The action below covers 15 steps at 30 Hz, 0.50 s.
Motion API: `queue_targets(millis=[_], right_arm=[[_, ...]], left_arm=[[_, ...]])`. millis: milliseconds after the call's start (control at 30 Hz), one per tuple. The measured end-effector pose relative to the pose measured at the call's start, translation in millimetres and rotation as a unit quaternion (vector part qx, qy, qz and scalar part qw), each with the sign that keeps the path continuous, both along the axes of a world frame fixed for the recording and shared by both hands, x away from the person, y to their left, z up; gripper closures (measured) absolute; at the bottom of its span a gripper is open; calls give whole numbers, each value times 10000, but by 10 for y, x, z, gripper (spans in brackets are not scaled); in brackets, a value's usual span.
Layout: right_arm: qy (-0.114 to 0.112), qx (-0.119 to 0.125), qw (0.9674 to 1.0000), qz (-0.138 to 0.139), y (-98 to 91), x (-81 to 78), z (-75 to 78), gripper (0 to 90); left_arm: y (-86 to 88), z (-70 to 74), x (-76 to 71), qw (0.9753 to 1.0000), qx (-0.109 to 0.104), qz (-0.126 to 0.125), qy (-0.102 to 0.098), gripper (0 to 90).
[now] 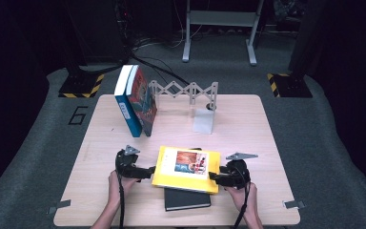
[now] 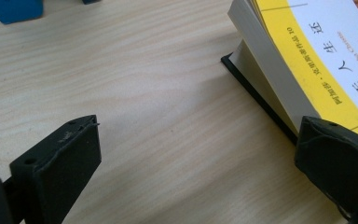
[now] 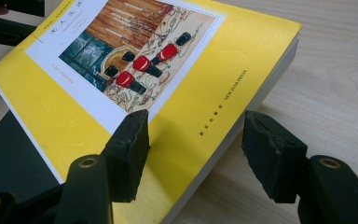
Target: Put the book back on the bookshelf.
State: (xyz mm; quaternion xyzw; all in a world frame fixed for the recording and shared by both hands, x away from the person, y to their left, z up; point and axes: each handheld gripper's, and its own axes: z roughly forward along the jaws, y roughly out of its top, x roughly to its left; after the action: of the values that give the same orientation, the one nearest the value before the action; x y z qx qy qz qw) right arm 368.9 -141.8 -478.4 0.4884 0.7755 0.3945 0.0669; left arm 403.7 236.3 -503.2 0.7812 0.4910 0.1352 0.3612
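High view: yellow book (image 1: 187,169) lies on the desk (image 1: 248,119) near its front edge, stacked askew on a black book (image 1: 187,200) that pokes out from under its near side. Left hand-held gripper (image 1: 148,171) sits at the yellow book's left edge, right hand-held gripper (image 1: 214,176) at its right near corner, a hand behind each. Behind the yellow book – two upright books (image 1: 136,100) back-left, a grey folding rack (image 1: 186,90) and a white stand (image 1: 203,120) straight back. Left gripper view: jaws wide apart, one over bare desk, the other at the yellow book's (image 2: 307,51) spine side by the page block; whether it touches I can't tell, nothing clamped. Right gripper view: jaws about half open, straddling the yellow book's (image 3: 200,98) edge – one pad (image 3: 130,140) over the cover, the other (image 3: 270,149) beside the page block, gap visible there, no firm clamp seen.
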Motion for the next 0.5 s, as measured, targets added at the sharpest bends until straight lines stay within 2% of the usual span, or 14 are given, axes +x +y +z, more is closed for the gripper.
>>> queue_targets(millis=[100,167,267,367,433,500], right_arm=[[-10,32,10000,5,-8,-44,-12,412],[4,67,10000,-13,-27,-70,-18,411],[3,122,9998,-132,-38,-104,-30,410],[-34,144,9996,-230,-31,-133,-38,408],[-16,134,9995,-285,-20,-142,-34,408],[-31,100,9997,-240,-22,-133,-28,408]], left_arm=[[-14,-2,34,10000,-38,15,15,8],[-47,-17,75,9999,-85,110,-35,18],[-74,4,155,10000,-1,56,12,24],[-99,0,217,9999,7,108,-4,22],[-84,-7,259,10000,-9,36,20,19],[-54,-18,271,9999,-147,9,72,0]])
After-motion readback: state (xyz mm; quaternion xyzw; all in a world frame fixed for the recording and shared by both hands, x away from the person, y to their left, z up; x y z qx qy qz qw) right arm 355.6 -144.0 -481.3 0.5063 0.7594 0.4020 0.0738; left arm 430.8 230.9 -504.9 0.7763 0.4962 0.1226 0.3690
